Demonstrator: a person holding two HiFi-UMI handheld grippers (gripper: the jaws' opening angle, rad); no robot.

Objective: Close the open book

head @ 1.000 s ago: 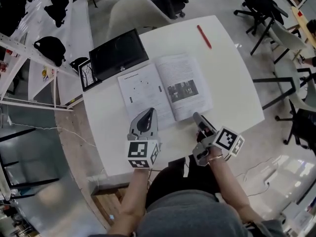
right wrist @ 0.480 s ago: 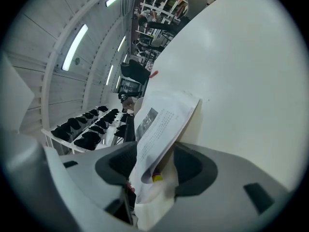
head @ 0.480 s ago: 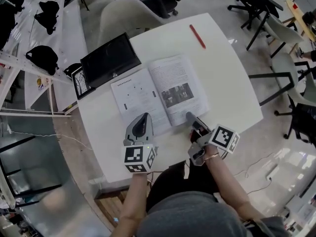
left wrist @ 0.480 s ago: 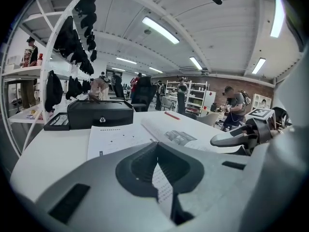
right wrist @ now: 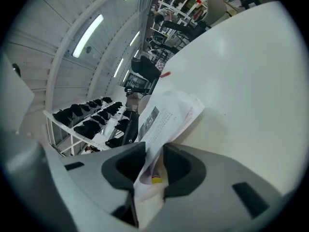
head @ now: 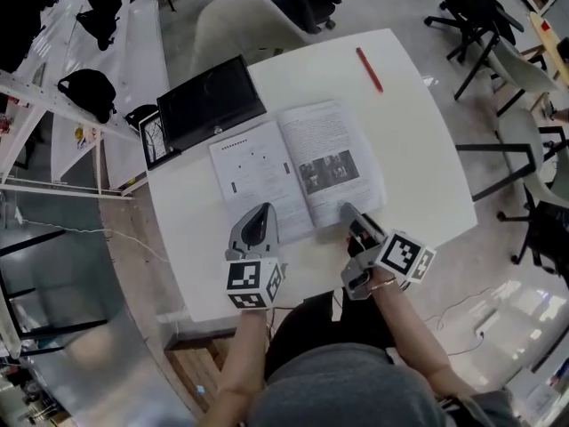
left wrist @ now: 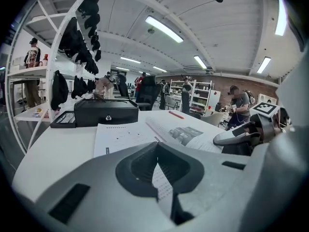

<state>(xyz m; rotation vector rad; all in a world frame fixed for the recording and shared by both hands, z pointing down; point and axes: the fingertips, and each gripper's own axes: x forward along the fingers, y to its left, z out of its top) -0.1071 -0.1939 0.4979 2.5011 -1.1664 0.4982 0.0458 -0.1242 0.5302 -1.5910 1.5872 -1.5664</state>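
The open book (head: 298,172) lies flat in the middle of the white table (head: 418,167), a sparse page at left and a text page with a photo at right. My left gripper (head: 260,217) rests shut on the lower corner of the left page (left wrist: 120,137), its tips (left wrist: 157,151) meeting over the print. My right gripper (head: 348,212) is at the lower right corner of the book. Its jaws are closing, and the lifted right-hand pages (right wrist: 166,112) stand pinched between its fingertips (right wrist: 153,151). The right gripper (left wrist: 239,137) also shows in the left gripper view.
A black case (head: 211,100) and a small framed card (head: 156,138) sit at the table's far left corner. A red pen (head: 368,67) lies at the far right. A white chair (head: 240,20) stands behind the table, with office chairs (head: 471,16) at right.
My right gripper has slid onto the book's lower right corner and its jaws have narrowed around the pages. The left gripper has stayed on the left page.
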